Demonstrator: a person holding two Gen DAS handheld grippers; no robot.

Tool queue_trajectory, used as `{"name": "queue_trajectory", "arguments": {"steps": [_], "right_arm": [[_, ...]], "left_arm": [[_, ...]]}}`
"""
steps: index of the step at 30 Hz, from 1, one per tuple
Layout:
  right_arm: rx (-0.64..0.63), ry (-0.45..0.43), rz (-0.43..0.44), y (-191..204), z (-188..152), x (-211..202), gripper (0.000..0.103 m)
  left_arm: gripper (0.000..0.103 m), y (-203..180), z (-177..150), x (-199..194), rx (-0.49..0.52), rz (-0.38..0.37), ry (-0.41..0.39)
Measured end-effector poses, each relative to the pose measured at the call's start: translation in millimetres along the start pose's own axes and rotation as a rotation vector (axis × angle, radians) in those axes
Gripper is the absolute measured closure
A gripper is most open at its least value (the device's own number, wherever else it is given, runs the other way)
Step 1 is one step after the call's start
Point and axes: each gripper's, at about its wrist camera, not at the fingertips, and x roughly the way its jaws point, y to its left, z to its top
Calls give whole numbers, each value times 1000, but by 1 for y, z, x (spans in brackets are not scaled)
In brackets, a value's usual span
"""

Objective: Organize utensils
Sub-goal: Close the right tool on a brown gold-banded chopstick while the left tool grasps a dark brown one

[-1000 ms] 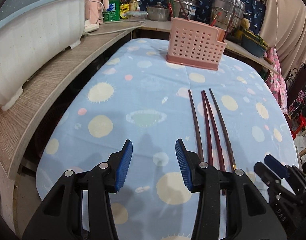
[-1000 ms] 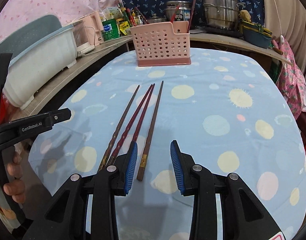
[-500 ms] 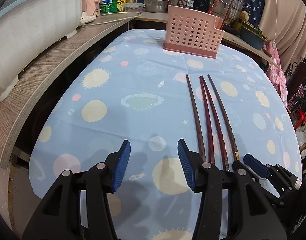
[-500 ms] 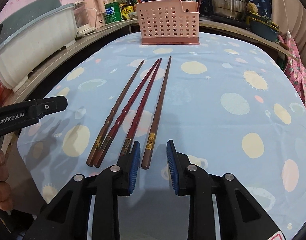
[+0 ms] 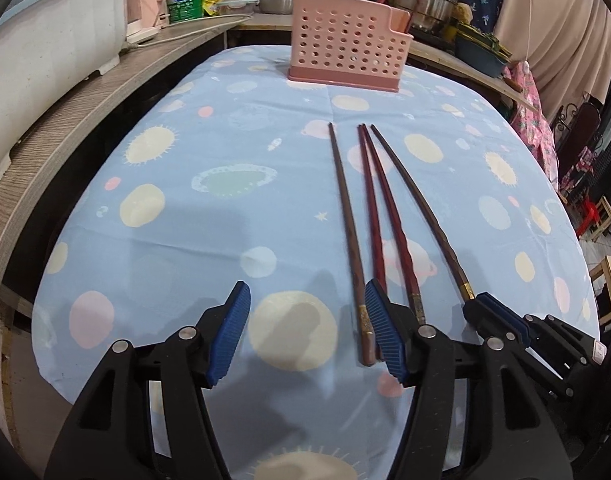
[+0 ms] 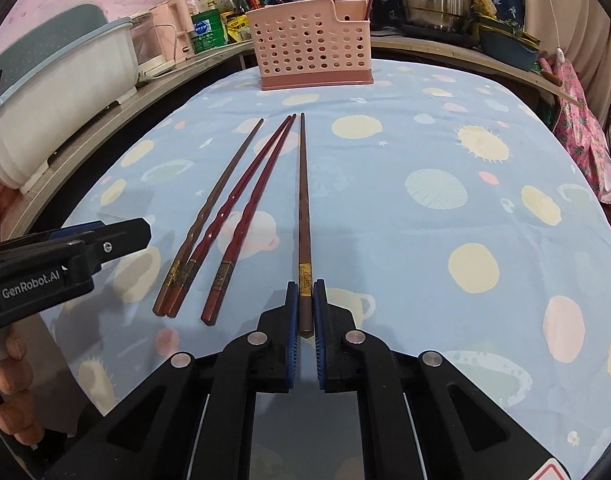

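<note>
Closing since before, right gripper [image 6: 304,304] clamps brown chopstick [image 6: 302,200] pointing toward holder [image 6: 313,54].

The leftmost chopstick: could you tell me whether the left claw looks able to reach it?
Probably yes: the left claw is open, and the leftmost chopstick lies bare just inside its right finger.

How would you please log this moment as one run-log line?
right gripper: shut on rightmost brown chopstick | left gripper: open, empty | three chopsticks on tablecloth | pink holder: far end
</note>
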Motion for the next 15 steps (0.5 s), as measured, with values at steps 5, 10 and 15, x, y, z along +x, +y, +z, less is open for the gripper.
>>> {"name": "queue_trajectory", "arguments": {"steps": [5, 10, 15], "right_arm": [[15, 1, 9, -3, -3, -3, 96], [17, 0, 12, -4, -4, -3, 96], [19, -1, 15, -4, -4, -3, 96]], "left_arm": [[46, -11, -4, 10, 21, -1, 22], [46, -15, -7, 18, 34, 18, 36], [47, -11, -7, 20, 26, 46, 28]]}}
